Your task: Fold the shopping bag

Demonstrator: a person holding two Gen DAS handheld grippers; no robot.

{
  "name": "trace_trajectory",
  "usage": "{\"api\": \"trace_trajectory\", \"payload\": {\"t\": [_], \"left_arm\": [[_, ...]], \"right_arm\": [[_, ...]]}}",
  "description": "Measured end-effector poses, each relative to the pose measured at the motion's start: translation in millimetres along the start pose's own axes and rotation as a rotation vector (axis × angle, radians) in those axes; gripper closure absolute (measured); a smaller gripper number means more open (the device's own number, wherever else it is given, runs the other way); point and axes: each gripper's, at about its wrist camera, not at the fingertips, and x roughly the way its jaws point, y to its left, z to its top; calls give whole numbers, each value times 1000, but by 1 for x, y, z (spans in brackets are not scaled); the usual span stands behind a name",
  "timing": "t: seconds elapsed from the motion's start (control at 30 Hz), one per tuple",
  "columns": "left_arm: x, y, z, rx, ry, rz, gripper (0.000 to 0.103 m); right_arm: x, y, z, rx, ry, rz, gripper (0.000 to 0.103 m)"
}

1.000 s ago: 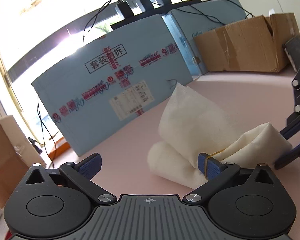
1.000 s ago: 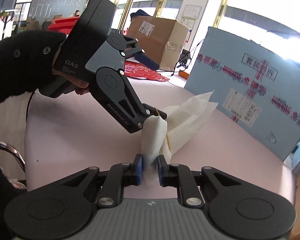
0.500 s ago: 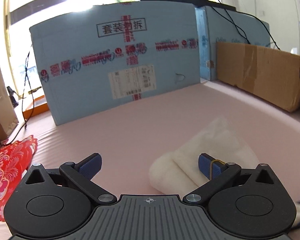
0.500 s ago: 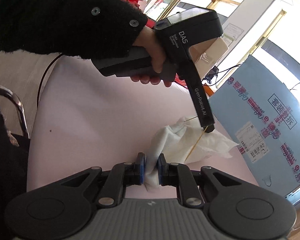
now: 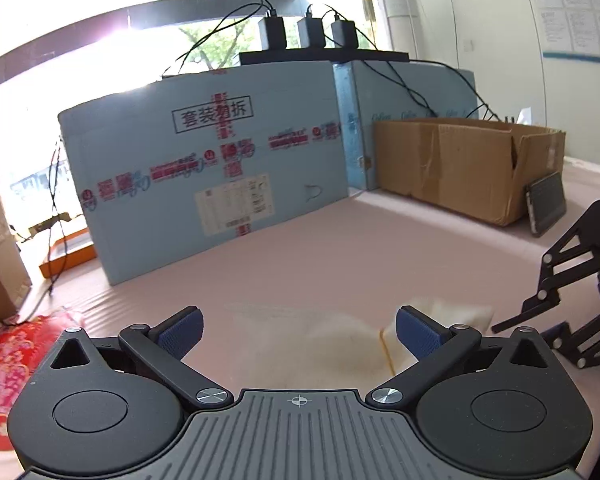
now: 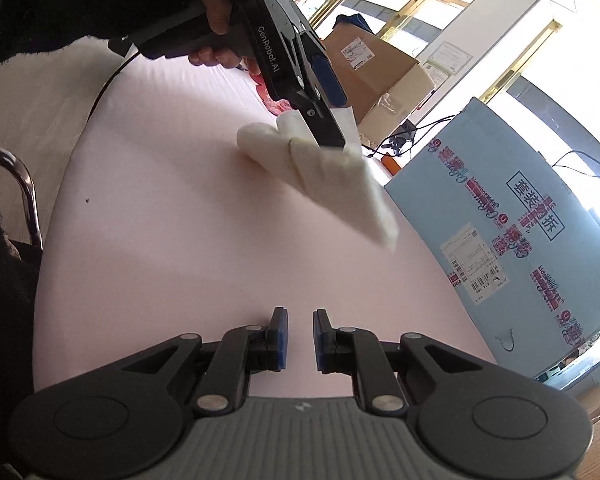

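Note:
The white fabric shopping bag is rolled into a bundle with a rubber band around it. In the right wrist view it hangs off the right finger of my left gripper, above the pink table. In the left wrist view the bag is blurred, under and between the wide-open fingers of my left gripper, and the rubber band is looped by the right pad. My right gripper is slightly open, empty, well back from the bag.
A blue foam board stands at the table's far side, with a cardboard box and a dark tablet to its right. A red patterned cloth lies at the left. The right gripper's linkage shows at the right edge.
My right gripper has let go of the bag and pulled back. My left gripper has lifted the banded bundle off the table, hooked by its right finger.

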Motion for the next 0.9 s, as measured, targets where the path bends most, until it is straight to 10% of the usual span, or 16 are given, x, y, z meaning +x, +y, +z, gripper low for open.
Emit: {"api": "trace_trajectory", "payload": {"t": [0.3, 0.47, 0.63, 0.73, 0.9], "left_arm": [[3, -43, -9, 68, -23, 43, 0], [4, -67, -4, 251, 11, 264, 0], [25, -82, -21, 402, 135, 331, 0], [25, -70, -22, 296, 125, 354, 0], [28, -27, -10, 30, 80, 360, 0]], "right_arm": [[-19, -50, -22, 474, -110, -35, 67], [5, -78, -15, 696, -145, -13, 61], [55, -71, 15, 664, -64, -6, 53], [82, -54, 20, 610, 27, 45, 74], [72, -14, 31, 363, 7, 10, 81]]}}
